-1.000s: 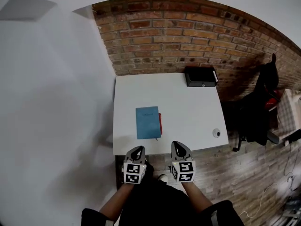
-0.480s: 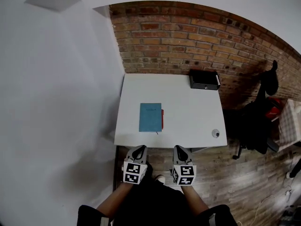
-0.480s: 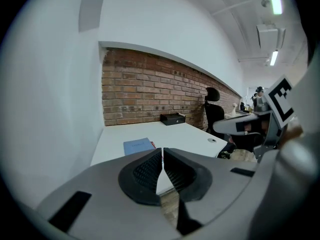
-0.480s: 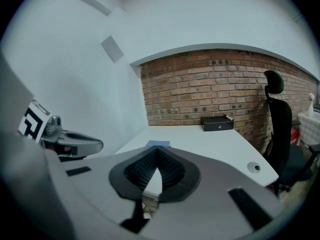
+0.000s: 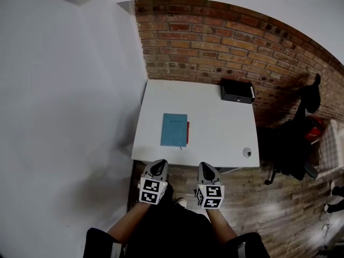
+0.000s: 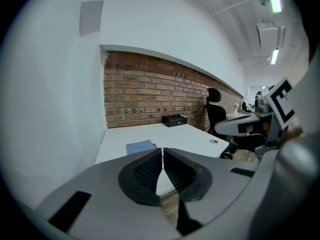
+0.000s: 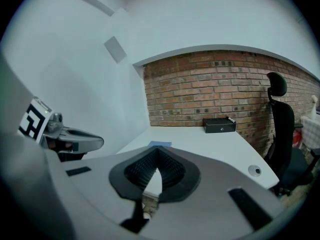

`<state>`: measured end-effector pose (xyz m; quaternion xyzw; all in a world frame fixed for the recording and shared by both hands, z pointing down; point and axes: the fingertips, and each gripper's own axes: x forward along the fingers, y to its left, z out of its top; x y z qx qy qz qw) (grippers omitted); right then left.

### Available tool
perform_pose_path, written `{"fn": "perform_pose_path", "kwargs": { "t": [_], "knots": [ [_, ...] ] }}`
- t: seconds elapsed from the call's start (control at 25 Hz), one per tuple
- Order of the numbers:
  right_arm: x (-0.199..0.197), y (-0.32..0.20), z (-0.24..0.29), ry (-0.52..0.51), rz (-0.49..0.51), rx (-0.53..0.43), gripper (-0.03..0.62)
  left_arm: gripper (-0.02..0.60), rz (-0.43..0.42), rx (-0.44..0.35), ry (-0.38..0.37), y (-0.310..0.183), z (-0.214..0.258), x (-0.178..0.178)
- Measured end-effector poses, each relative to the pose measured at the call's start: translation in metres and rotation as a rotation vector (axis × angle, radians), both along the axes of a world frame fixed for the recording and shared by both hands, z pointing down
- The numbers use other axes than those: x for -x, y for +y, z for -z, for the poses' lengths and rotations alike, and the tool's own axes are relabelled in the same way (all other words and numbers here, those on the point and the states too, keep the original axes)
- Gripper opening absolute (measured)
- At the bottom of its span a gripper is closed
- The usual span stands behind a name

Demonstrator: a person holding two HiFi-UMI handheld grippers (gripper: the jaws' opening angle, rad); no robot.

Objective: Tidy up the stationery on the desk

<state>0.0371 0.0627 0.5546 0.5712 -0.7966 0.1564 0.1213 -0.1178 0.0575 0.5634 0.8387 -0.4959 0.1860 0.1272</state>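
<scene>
While left gripper (image 5: pixel 159 166) and right gripper (image 5: pixel 207 169) hang closed, holding nothing, short of the desk (image 5: pixel 220 138), the notebook (image 5: pixel 174 129) on it looks light, thin and stiffish. Its near edge is probably the best grip.

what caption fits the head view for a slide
Left gripper and right gripper, shut, facing a desk with blue notebook and black box

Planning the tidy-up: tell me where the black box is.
Head view: the black box sits on the desk's far right corner, by the brick wall.
</scene>
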Motion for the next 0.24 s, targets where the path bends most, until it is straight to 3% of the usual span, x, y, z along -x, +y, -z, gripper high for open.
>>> {"fn": "perform_pose_path", "kwargs": {
  "t": [0.24],
  "knots": [
    [0.0022, -0.0071, 0.0037, 0.007, 0.015, -0.009, 0.021, 0.023, 0.006, 0.01, -0.006, -0.003, -0.0061, 0.0027]
  ]
}}
